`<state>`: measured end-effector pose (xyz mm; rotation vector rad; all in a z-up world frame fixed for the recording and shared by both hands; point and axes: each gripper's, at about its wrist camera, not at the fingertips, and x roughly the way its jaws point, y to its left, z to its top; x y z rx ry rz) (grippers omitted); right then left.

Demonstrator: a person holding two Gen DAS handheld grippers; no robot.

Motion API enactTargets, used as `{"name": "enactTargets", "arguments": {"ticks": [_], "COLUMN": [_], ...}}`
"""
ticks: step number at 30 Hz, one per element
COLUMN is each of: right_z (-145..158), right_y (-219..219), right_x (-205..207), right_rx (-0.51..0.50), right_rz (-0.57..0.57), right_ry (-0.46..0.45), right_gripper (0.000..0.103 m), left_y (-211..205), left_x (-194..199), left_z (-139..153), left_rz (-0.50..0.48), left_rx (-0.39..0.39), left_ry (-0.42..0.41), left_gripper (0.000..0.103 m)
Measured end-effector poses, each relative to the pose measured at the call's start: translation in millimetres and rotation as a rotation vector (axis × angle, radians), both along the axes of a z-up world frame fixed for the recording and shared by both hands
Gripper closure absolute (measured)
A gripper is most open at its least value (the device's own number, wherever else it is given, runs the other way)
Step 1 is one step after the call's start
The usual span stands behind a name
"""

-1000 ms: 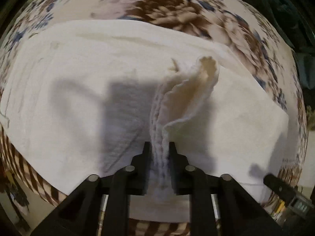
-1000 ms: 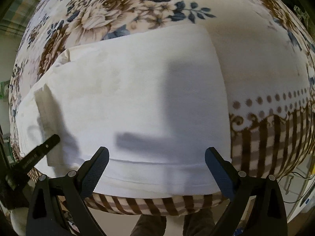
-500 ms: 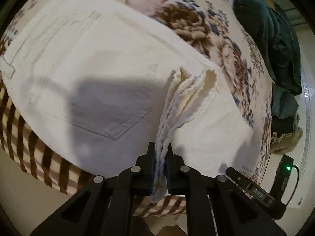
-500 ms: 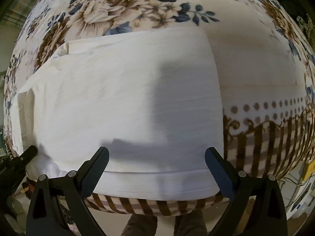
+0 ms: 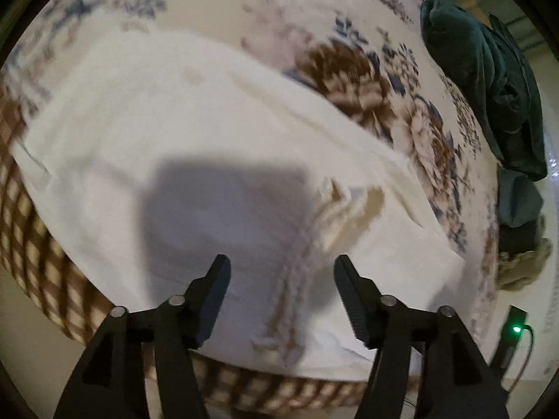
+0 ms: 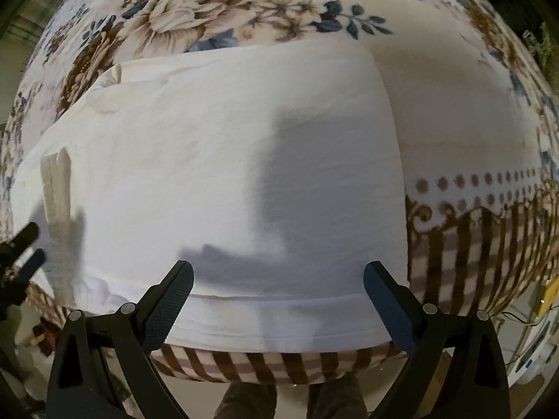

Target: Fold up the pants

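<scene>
White pants (image 5: pixel 195 132) lie folded flat on a floral blanket. In the left wrist view my left gripper (image 5: pixel 281 269) is open above their near edge; a raised ridge of hem fabric (image 5: pixel 300 272) lies loose between the fingers, not gripped. In the right wrist view the pants (image 6: pixel 216 181) fill the middle, with a hem running along the near edge. My right gripper (image 6: pixel 277 276) is open and empty just above that hem. The left gripper's fingertips (image 6: pixel 29 244) show at the far left beside a standing fold (image 6: pixel 56 188).
The floral blanket (image 6: pixel 461 111) with brown striped border (image 6: pixel 464 255) covers the surface; its front edge drops off near me. Dark green clothes (image 5: pixel 489 80) are piled at the far right in the left view. A device with a green light (image 5: pixel 515 330) sits below right.
My left gripper has opened and let go of the fold of pants fabric, which now sags between the fingers. The right gripper stays open over the near hem.
</scene>
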<state>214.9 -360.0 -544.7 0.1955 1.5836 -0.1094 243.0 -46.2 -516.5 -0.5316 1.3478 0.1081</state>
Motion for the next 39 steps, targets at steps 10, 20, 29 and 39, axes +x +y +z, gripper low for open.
{"name": "enactTargets", "arguments": {"ticks": [10, 20, 29, 39], "right_z": [12, -2, -24, -20], "right_y": [44, 90, 122, 117], "right_x": [-4, 3, 9, 37], "right_rx": [-0.102, -0.070, -0.084, -0.134], "right_rz": [0.015, 0.025, 0.061, 0.048], "right_ry": [-0.010, 0.012, 0.037, 0.013], "right_gripper": [0.000, 0.000, 0.000, 0.000], "left_y": [73, 155, 182, 183], "left_x": [-29, -77, -58, -59], "left_z": [-5, -54, -55, -52], "left_rz": [0.229, 0.685, 0.733, 0.638], "left_rx": [0.014, -0.306, -0.326, -0.314], "left_ry": [-0.041, -0.110, -0.308, -0.367], "left_gripper": [0.002, 0.002, 0.030, 0.069]}}
